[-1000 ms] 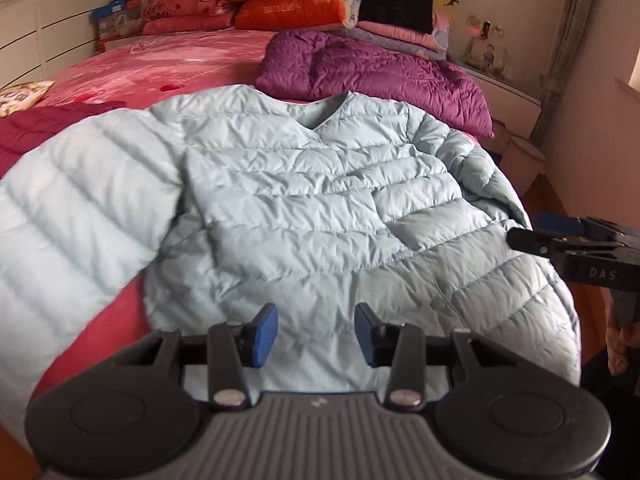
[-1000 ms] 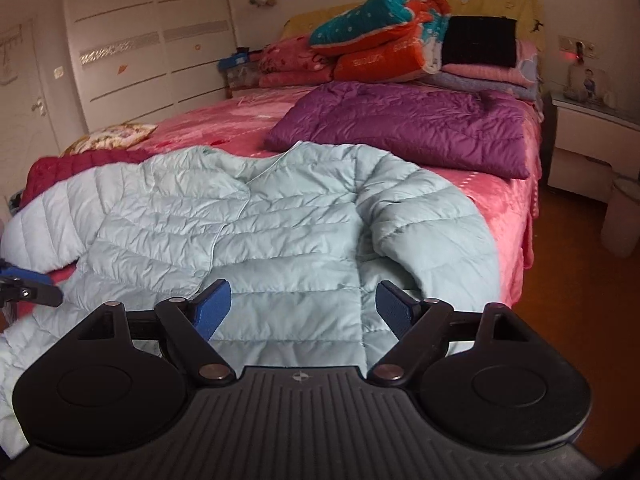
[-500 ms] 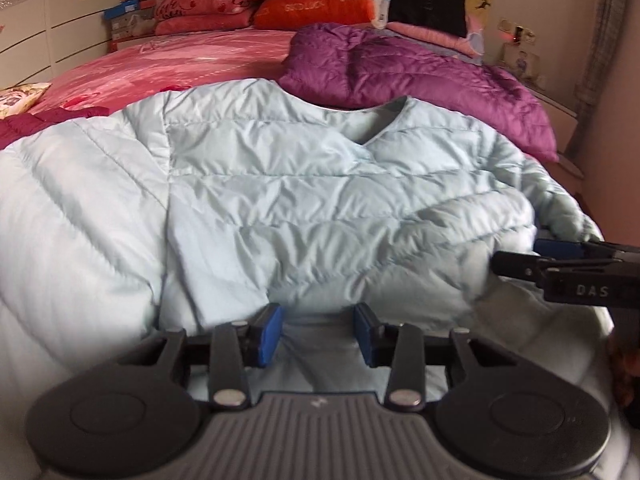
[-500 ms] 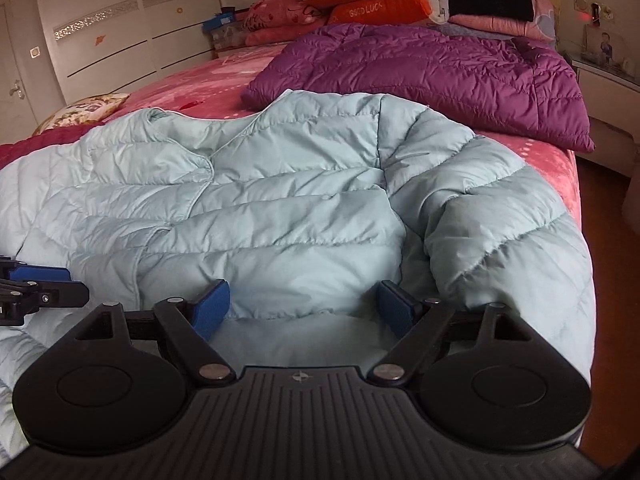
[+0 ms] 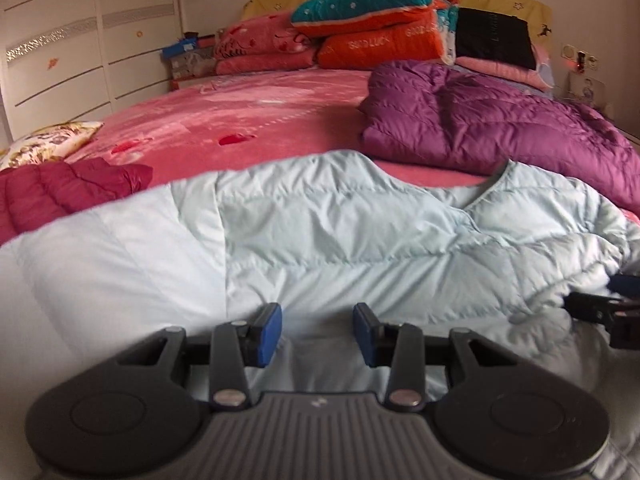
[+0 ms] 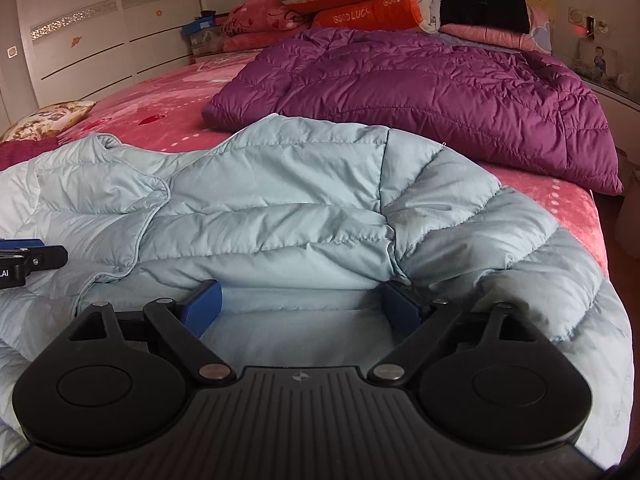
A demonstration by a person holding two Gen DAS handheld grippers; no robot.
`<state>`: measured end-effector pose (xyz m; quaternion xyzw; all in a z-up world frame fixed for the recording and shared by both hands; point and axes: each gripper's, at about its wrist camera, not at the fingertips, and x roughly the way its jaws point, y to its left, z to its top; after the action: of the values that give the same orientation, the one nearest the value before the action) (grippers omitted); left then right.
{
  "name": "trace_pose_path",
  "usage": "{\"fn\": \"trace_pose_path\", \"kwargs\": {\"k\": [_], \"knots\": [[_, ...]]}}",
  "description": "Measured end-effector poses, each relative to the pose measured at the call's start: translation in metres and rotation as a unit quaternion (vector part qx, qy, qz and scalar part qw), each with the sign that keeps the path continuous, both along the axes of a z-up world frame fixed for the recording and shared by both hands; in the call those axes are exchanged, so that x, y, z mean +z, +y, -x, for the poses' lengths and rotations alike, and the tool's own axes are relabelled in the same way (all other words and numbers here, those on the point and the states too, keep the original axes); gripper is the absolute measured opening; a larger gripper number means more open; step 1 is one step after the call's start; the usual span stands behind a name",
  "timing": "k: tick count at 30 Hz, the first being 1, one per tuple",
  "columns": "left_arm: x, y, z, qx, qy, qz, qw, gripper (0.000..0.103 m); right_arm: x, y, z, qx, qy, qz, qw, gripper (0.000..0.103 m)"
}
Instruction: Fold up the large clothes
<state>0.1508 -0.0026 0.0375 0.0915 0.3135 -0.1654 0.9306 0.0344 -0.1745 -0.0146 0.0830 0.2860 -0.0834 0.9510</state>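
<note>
A pale blue quilted down jacket point(image 5: 340, 240) lies spread face up on the pink bed point(image 5: 248, 128), collar toward the pillows. It also fills the right wrist view point(image 6: 280, 200). My left gripper point(image 5: 317, 332) is open, low over the jacket's lower left part, its blue pads point(image 5: 268, 330) just above the fabric. My right gripper point(image 6: 300, 304) is open wide, its pads point(image 6: 204, 304) pressed against the jacket's lower right part beside the right sleeve point(image 6: 520, 248). Each gripper shows at the edge of the other view.
A purple down jacket point(image 5: 500, 128) lies behind the blue one on the right. A dark red jacket point(image 5: 60, 192) lies at the left. Stacked pillows and folded quilts point(image 5: 380, 28) sit at the headboard. White wardrobe doors point(image 5: 60, 60) stand left; the bed's right edge drops to the floor point(image 6: 612, 216).
Both grippers have moved forward and down onto the jacket's lower part. The jacket now fills the lower half of both views. The jaws stay open.
</note>
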Motion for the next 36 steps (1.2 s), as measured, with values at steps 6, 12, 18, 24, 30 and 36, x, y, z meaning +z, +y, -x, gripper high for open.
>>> {"fn": "trace_pose_path", "kwargs": {"k": [6,12,18,24,30,36], "knots": [[-0.011,-0.011,-0.023,0.014,-0.023,-0.01,0.9996,0.045,0.0,0.001,-0.024,-0.005,0.005,0.012,1.0,0.103],[-0.023,-0.012,-0.031,0.014,-0.03,0.002,0.9995,0.051,0.0,0.004,-0.028,-0.006,0.004,0.022,1.0,0.103],[-0.026,-0.014,-0.028,0.014,-0.04,0.0,0.9991,0.052,-0.003,0.012,-0.02,-0.006,0.003,0.04,0.999,0.103],[-0.021,-0.016,-0.024,0.015,-0.037,-0.018,0.999,0.055,-0.004,0.008,-0.021,-0.004,0.006,0.026,1.0,0.103],[-0.009,-0.015,0.008,0.008,-0.029,-0.037,0.9988,0.067,0.004,0.002,0.003,0.015,0.012,-0.006,1.0,0.103],[0.009,-0.01,0.044,-0.003,-0.012,-0.017,0.9998,0.074,0.021,-0.002,0.046,0.016,-0.005,-0.038,0.999,0.103]]}}
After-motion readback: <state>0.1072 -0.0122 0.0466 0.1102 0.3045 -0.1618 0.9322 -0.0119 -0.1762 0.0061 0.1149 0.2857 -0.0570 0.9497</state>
